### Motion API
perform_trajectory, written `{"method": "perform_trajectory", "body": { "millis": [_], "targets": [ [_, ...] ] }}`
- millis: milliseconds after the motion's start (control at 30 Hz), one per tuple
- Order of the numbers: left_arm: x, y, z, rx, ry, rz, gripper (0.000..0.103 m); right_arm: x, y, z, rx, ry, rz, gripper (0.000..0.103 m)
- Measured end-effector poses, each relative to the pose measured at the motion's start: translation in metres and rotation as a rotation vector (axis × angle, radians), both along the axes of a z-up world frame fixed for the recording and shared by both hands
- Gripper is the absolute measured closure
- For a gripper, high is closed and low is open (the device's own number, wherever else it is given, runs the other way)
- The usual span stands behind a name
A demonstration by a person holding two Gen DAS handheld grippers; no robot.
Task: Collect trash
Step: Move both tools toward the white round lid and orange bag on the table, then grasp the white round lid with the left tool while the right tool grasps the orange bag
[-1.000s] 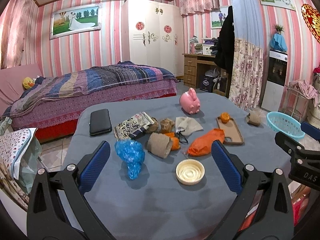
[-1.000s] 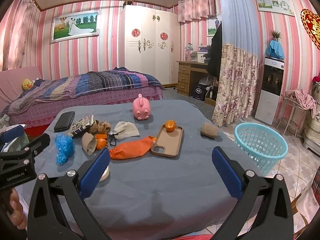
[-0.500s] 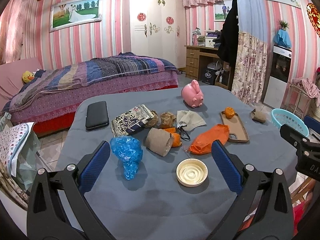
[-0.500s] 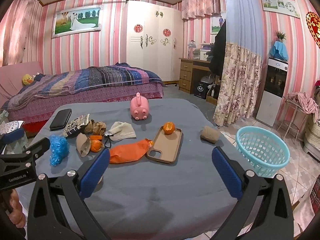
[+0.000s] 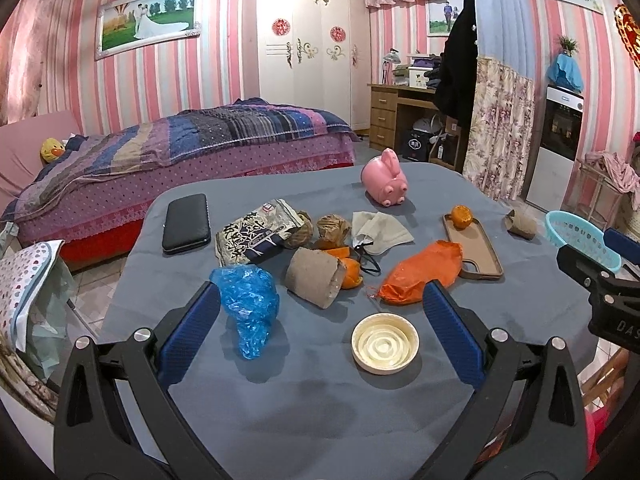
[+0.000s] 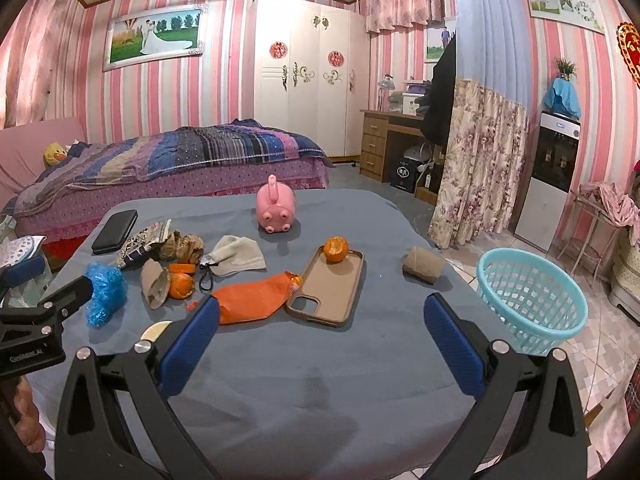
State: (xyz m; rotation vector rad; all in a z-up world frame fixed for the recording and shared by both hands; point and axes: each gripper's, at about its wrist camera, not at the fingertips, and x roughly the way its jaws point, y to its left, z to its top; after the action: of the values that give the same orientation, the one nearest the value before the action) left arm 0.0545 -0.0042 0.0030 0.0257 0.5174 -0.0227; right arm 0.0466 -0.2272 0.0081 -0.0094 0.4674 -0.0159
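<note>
Trash lies on a grey-blue table (image 5: 304, 408): a blue plastic bag (image 5: 250, 300), a cardboard roll (image 5: 314, 278), an orange bag (image 5: 420, 274), a cream lid (image 5: 385, 343), a snack wrapper (image 5: 258, 234), orange peel (image 5: 350, 270) and a face mask (image 5: 380, 228). A second roll (image 6: 423, 265) lies near the table's right edge. A light blue basket (image 6: 532, 300) stands to the right of the table. My left gripper (image 5: 320, 316) is open and empty above the near table. My right gripper (image 6: 320, 332) is open and empty near the orange bag (image 6: 256, 300).
A pink piggy bank (image 5: 385, 184), a black wallet (image 5: 187, 223) and a brown phone case (image 6: 328, 286) holding a peeled orange (image 6: 336, 249) also lie on the table. A bed (image 5: 180, 148) stands behind, a curtain (image 6: 476, 176) to the right.
Both grippers have drawn slightly closer to the table; the objects appear a little larger and lower. Both stay open and empty. Nothing on the table has moved.
</note>
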Motion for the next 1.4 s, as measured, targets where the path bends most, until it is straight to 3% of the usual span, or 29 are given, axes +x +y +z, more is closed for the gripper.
{"method": "perform_trajectory", "body": {
  "millis": [400, 767, 933, 1033, 1400],
  "targets": [
    [0.011, -0.005, -0.01, 0.008, 0.016, -0.021, 0.005, 0.009, -0.007, -0.013, -0.003, 0.001, -0.022, 0.004],
    [0.028, -0.006, -0.046, 0.003, 0.093, -0.027, 0.005, 0.03, -0.024, -0.034, -0.036, 0.026, -0.056, 0.004],
    [0.034, -0.019, -0.057, 0.006, 0.112, -0.056, 0.005, 0.047, -0.037, -0.048, -0.013, 0.138, -0.066, 0.004],
    [0.038, -0.028, -0.063, -0.014, 0.13, -0.083, 0.005, 0.047, -0.049, -0.053, 0.026, 0.133, -0.068, 0.004],
    [0.063, -0.052, -0.089, -0.046, 0.246, -0.108, 0.007, 0.055, -0.067, -0.065, 0.023, 0.162, -0.109, 0.004]
  ]
}}
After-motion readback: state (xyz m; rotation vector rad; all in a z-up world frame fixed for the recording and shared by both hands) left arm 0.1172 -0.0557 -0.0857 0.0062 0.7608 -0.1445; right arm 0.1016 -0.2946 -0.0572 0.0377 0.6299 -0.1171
